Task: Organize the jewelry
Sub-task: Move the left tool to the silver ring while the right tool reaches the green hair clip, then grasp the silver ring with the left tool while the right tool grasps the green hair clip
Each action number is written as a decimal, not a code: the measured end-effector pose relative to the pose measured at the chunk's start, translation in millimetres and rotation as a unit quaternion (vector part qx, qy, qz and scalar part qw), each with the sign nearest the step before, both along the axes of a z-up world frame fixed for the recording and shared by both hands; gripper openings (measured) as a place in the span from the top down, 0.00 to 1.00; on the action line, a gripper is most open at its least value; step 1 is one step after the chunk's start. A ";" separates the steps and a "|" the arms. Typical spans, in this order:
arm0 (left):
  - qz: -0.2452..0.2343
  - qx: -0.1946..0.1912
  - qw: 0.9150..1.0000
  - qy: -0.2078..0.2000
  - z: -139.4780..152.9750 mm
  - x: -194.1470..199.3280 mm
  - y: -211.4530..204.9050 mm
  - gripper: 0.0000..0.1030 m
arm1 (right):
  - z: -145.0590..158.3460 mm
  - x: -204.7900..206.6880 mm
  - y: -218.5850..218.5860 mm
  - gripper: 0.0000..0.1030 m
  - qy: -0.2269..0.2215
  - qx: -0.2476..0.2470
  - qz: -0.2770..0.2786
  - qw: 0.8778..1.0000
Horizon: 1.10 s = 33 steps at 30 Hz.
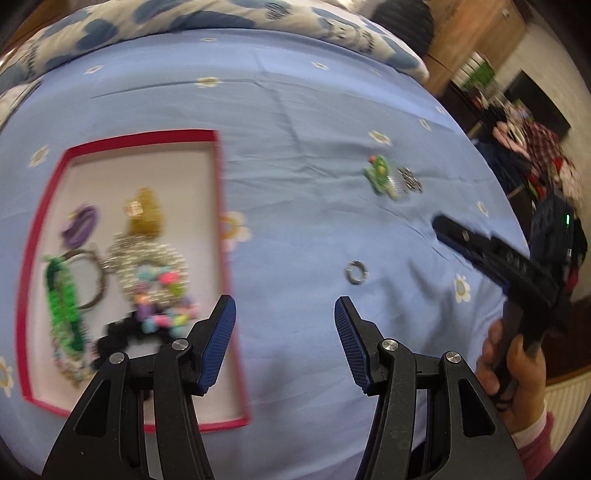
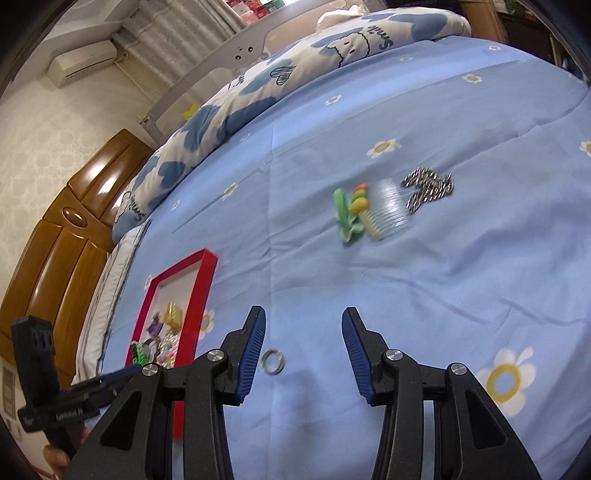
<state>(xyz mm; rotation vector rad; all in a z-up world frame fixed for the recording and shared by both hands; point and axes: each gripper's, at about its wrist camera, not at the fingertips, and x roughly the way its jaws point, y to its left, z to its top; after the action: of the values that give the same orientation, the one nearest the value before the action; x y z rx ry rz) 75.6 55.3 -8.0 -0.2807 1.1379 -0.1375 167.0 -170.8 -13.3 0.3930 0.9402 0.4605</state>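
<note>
My right claw [image 2: 303, 352] hangs spread over the blue bed [image 2: 443, 295], lined up toward the small silver ring [image 2: 273, 362] by its left finger, while my empty left claw [image 1: 285, 341], also spread, waits beside the red tray [image 1: 44, 206] already holding sorted jewelry.

Bedroom with a blue floral bed [image 2: 424, 295] filling the view

Ahead of the hand-held gripper, a folded white quilt [image 2: 229, 110] with blue hearts lies along the far edge of the bed. Beyond it to the left stand a glossy brown wooden headboard [image 2: 74, 236], pale patterned wallpaper [image 2: 44, 122] and a wall air conditioner [image 2: 83, 62]. In the left wrist view, a wooden cabinet [image 1: 476, 33] and hanging clothes [image 1: 535, 147] stand far right.
</note>
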 end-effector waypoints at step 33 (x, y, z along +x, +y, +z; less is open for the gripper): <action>-0.077 0.034 0.996 0.004 -49.4 40.1 -87.1 0.80 | -21.5 70.0 -0.2 0.94 -0.005 -0.006 0.025 1.000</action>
<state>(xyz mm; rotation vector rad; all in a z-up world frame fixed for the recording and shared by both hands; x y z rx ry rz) 115.7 -31.8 -57.4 -0.1330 1.1703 -0.2345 237.0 -171.1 -34.8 0.3567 0.9442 0.5016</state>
